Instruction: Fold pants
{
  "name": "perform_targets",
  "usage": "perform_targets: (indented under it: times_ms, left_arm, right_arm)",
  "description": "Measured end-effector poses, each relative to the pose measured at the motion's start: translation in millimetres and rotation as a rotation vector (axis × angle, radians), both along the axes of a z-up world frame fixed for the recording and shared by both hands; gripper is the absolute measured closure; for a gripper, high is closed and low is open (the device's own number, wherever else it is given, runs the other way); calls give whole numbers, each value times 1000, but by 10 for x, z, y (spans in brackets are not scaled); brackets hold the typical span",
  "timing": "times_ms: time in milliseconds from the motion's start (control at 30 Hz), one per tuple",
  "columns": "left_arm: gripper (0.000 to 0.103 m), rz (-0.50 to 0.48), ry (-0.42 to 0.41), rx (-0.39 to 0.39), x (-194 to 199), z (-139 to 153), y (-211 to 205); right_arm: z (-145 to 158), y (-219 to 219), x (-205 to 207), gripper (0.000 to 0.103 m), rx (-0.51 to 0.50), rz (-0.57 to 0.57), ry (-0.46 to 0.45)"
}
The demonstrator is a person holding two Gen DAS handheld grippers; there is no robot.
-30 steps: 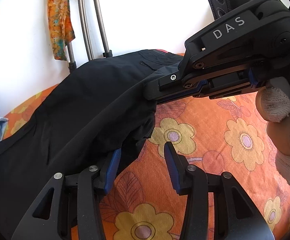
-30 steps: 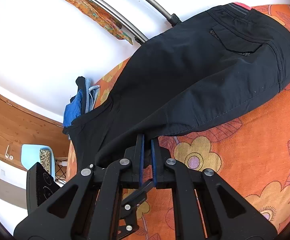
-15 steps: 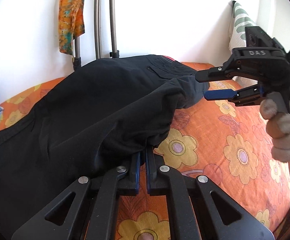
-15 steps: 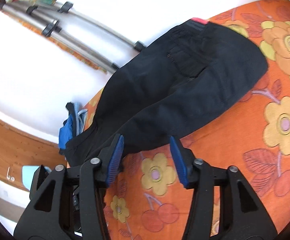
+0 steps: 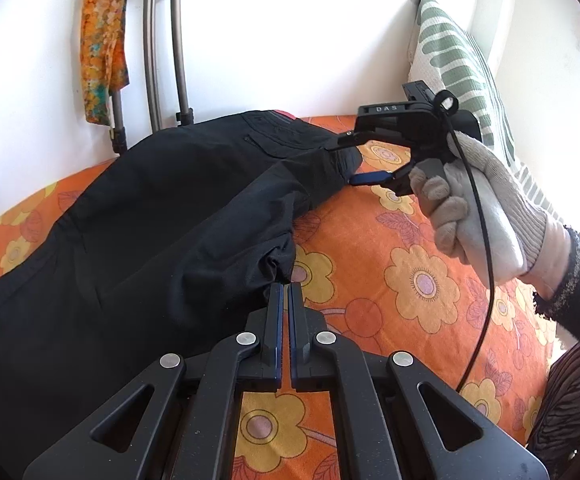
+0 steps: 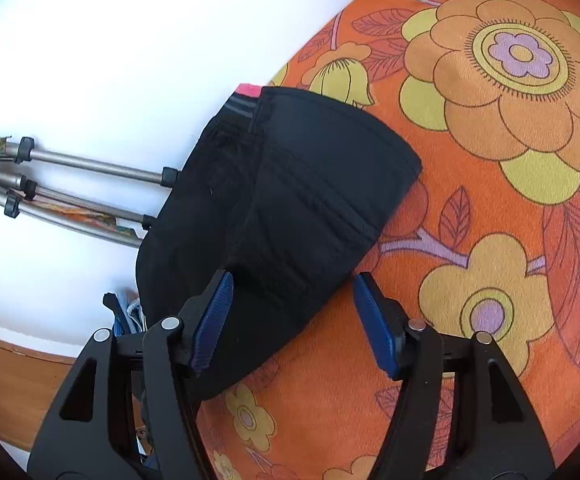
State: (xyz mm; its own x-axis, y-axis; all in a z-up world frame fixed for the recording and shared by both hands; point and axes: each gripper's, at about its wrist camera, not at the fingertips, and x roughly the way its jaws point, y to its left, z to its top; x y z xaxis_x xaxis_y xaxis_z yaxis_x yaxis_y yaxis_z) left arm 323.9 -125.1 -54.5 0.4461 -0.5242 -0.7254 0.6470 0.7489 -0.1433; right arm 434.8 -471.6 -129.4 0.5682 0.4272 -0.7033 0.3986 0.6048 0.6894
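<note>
1. Your left gripper [image 5: 284, 300] is pinched shut on the near edge of the black pants [image 5: 138, 216], presumably to anchor that fold while the other hand repositions.
2. The pants lie on the orange flowered sheet [image 5: 389, 240], folded over and reaching toward the wall.
3. Beyond your left gripper, at the pants' far end, your right gripper [image 6: 291, 316] has just been opening; its jaws stand apart with cloth between them, unclamped, likely readying a fresh hold there.
4. Behind the pants, a striped pillow [image 5: 461, 64] leans on the wall.
</note>
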Motion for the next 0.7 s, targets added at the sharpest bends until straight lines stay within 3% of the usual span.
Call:
perform_targets:
  times_ms: [200,233,267,333,400,467,567,700]
  left_arm:
    - [102,-41,-25,43,-119,-35,-77]
    - [102,-51,-43,64,-150,-45,-92]
    - [102,-51,-59,88,-177,-52,-109]
    - [100,-51,-93,122,-197,-67,-148]
    - [86,-69,-115,160,-178,-109,-216]
    - [55,-96,-121,196,-142,-181,-309]
    - [45,-152,-107,282,-61,-343,-464]
    - [43,-188,-84,366,68,-564,-576]
  right_arm:
    - [-44,-109,141,35,35,-87,-42]
    - [-38,-97,151,40,26,-91,-45]
    - [-33,-81,163,53,9,-84,-43]
    - [-38,-50,183,66,-33,-58,-36]
    - [-48,-49,173,73,-36,-50,-51]
    - [-47,-47,166,80,-28,-45,-56]
    - [-4,-36,162,83,-39,-30,-66]
    - [19,-38,159,84,-49,-19,-74]
